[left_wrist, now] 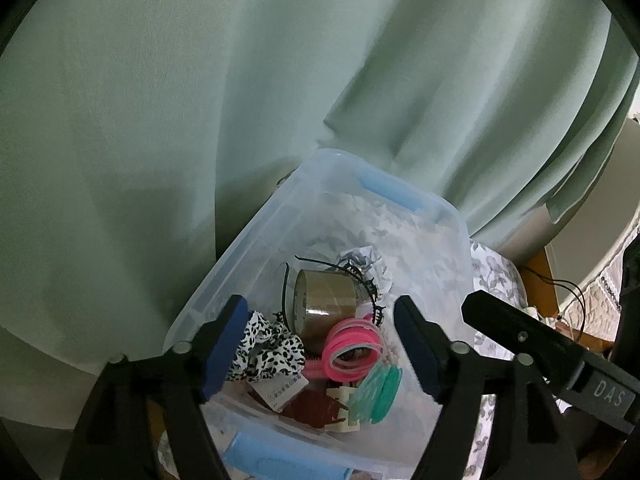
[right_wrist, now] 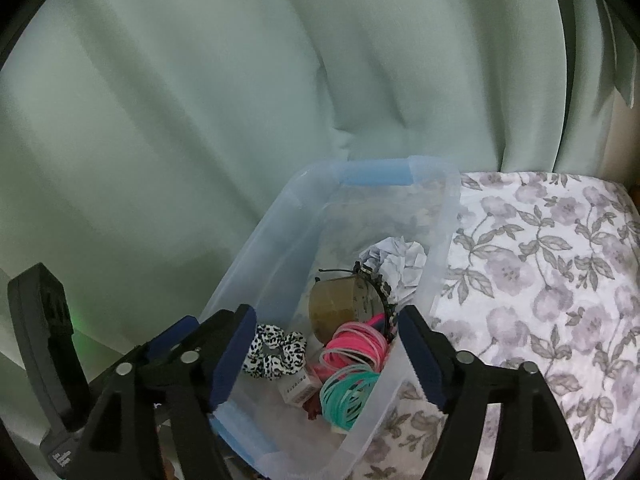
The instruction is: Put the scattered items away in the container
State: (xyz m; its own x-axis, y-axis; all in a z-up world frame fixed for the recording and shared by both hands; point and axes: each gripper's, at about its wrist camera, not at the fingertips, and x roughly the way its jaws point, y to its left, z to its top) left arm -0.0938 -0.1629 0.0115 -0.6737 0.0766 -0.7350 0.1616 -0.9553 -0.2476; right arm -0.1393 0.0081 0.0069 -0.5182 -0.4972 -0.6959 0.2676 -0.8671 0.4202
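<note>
The container (right_wrist: 440, 216) is showing as clear, smooth, faintly frosted plastic, with opaque pale-blue plastic handles (right_wrist: 376, 176). Inside it, the tape roll (left_wrist: 326, 294) is gleaming glossy brown, the scrunchie (right_wrist: 276, 352) is looking like soft printed cloth, and the pink bands (left_wrist: 352, 346) and teal bands (right_wrist: 346, 394) are reading as smooth, slightly shiny rubbery loops. A crumpled paper ball (right_wrist: 396, 258) is appearing matt and creased. The surface (right_wrist: 540, 280) is wearing a matt floral cloth. The curtain (left_wrist: 200, 100) behind is hanging as matt green woven fabric. The tongs are looking like matt black plastic with dark-blue rubbery pads (left_wrist: 416, 352) and shiny metal pins (right_wrist: 464, 357).
</note>
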